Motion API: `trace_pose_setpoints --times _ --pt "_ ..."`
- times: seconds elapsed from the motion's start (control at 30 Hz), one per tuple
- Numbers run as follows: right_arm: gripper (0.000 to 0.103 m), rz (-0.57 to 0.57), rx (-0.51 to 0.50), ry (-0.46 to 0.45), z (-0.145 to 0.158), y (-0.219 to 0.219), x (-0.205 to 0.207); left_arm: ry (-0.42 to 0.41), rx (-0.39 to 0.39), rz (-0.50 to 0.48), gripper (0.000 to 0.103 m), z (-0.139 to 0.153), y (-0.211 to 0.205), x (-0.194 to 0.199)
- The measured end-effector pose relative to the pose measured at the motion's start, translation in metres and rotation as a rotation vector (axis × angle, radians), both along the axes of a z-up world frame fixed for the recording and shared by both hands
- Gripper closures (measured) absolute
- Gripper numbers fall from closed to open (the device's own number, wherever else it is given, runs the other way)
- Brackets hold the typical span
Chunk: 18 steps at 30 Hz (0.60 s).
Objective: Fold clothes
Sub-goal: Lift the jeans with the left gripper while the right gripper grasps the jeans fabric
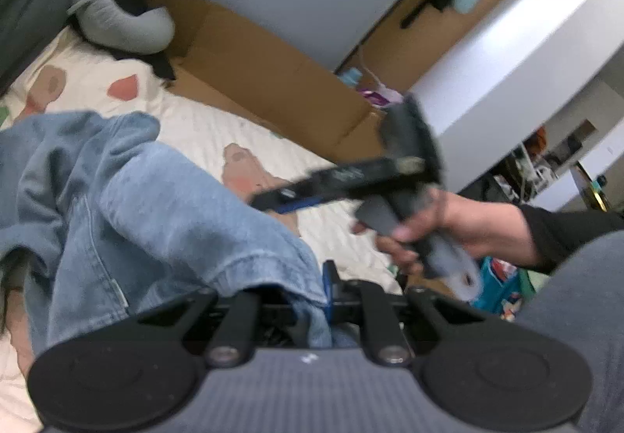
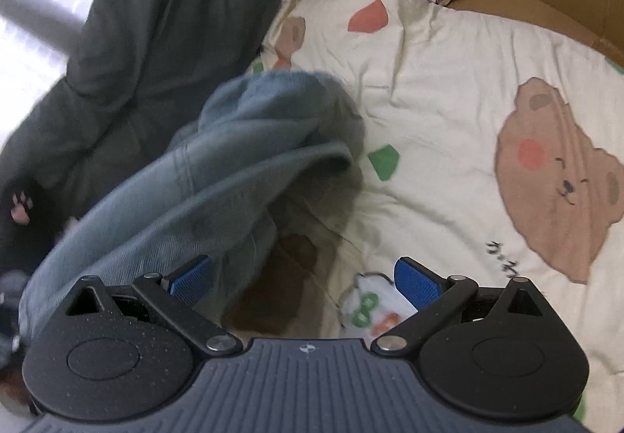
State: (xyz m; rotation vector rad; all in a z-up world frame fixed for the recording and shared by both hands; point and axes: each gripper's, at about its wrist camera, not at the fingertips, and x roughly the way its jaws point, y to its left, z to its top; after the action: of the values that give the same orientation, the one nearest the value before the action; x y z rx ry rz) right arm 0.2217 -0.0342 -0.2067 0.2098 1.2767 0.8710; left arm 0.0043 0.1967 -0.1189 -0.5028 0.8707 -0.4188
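A pair of light blue jeans (image 1: 156, 199) hangs bunched over a cream bedsheet (image 1: 202, 129) printed with bears. My left gripper (image 1: 318, 296) is shut on a hem of the denim, which rises out of its jaws. A hand (image 1: 448, 226) holds my right gripper (image 1: 269, 202) to the right of the jeans, with its fingers pointing toward them. In the right wrist view the right gripper (image 2: 304, 277) stands open, its blue pads (image 2: 417, 281) wide apart. The jeans (image 2: 218, 168) drape down in front of its left finger, and nothing is pinched.
A brown cardboard box (image 1: 253, 55) lies along the bed's far edge. A grey neck pillow (image 1: 117, 20) and a dark grey garment (image 2: 156, 23) sit at the head of the sheet (image 2: 468, 82). White furniture (image 1: 507, 43) stands on the right, and a person's grey-clad leg (image 1: 577, 316) is close by.
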Motion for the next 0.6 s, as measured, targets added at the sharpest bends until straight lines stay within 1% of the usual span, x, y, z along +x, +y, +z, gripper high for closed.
trace_pose_setpoints --times 0.1,0.17,0.2,0.3,0.47,0.5,0.53,0.57,0.6 --pt "0.001 -0.025 0.016 0.019 -0.011 0.011 0.008 0.002 -0.026 -0.011 0.091 0.006 -0.005 -0.010" --pt "0.002 -0.055 0.022 0.039 -0.020 0.015 0.012 0.009 -0.016 -0.031 0.091 0.008 -0.009 -0.015" --pt "0.002 -0.056 0.019 0.033 -0.022 0.016 0.013 0.014 -0.016 -0.029 0.091 0.009 -0.009 -0.018" --pt "0.001 -0.009 -0.020 -0.047 -0.023 0.017 0.011 0.025 -0.025 -0.009 0.091 0.013 -0.004 -0.024" --pt "0.002 0.070 -0.052 -0.170 -0.025 0.011 0.006 0.006 -0.048 0.025 0.091 0.028 0.009 -0.028" --pt "0.004 0.081 -0.054 -0.186 -0.026 0.011 0.004 0.004 -0.053 0.027 0.091 0.031 0.011 -0.027" --pt "0.008 0.088 -0.040 -0.194 -0.026 0.013 0.002 0.001 -0.059 0.028 0.091 0.035 0.013 -0.027" --pt "0.009 0.103 -0.024 -0.207 -0.026 0.017 0.001 -0.002 -0.065 0.030 0.091 0.039 0.014 -0.027" --pt "0.010 0.134 -0.015 -0.242 -0.023 0.022 -0.003 -0.007 -0.069 0.027 0.091 0.042 0.014 -0.028"
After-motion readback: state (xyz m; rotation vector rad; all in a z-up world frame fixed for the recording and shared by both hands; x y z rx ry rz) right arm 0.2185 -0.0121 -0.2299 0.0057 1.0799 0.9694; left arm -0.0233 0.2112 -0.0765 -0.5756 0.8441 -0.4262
